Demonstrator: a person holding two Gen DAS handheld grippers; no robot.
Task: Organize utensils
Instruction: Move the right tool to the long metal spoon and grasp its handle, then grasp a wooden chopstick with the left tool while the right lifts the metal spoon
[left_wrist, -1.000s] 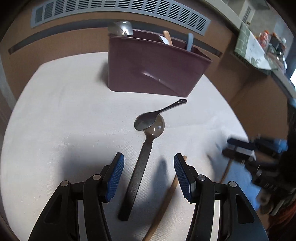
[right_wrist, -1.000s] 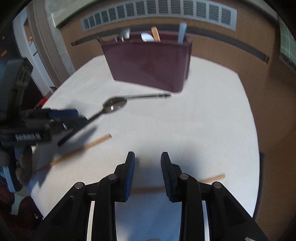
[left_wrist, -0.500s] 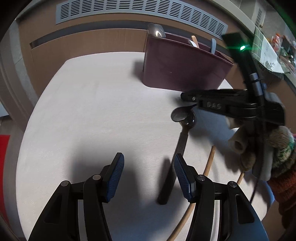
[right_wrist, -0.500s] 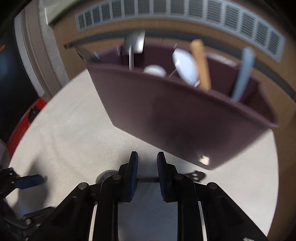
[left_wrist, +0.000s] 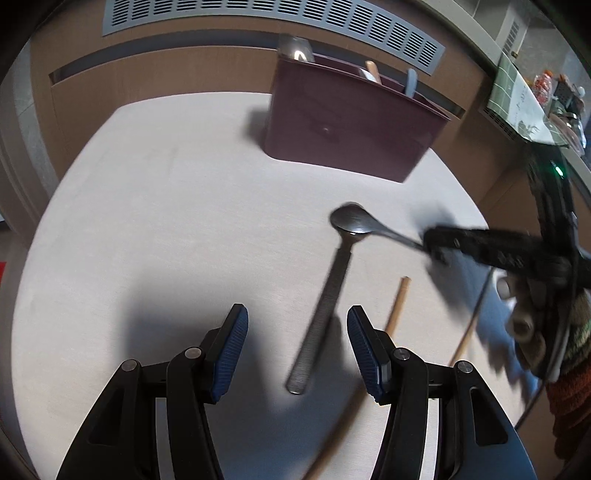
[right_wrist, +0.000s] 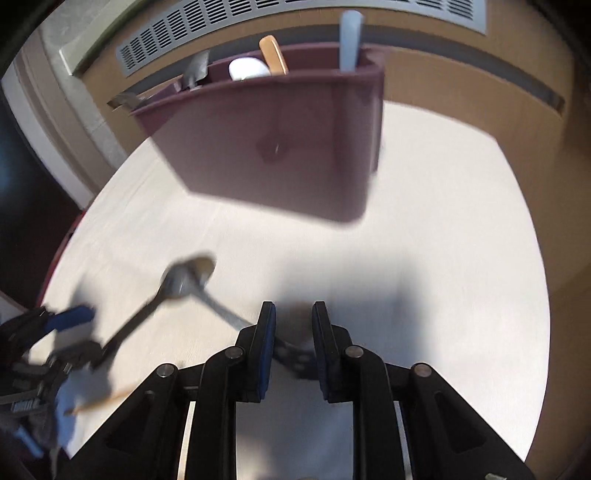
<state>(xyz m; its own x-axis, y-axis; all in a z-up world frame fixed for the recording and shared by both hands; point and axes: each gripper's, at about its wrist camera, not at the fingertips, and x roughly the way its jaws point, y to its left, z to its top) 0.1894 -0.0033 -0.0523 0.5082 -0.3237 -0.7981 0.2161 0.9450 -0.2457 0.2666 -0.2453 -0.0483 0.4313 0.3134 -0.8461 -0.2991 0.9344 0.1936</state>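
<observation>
Two spoons (left_wrist: 352, 220) overlap on the table (left_wrist: 147, 206) before the maroon holder (left_wrist: 347, 129); the right gripper (right_wrist: 293, 328) clamps the upper spoon's handle, while the left gripper (left_wrist: 297, 343) gapes empty.

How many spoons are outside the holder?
2: a steel spoon in the right claw; a long spoon flat on the table. The holder may hide others.

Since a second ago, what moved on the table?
The right gripper swung in and took the metal spoon by its handle, turning it. The left gripper stays open. The black-handled spoon, chopsticks and maroon holder kept their places.
</observation>
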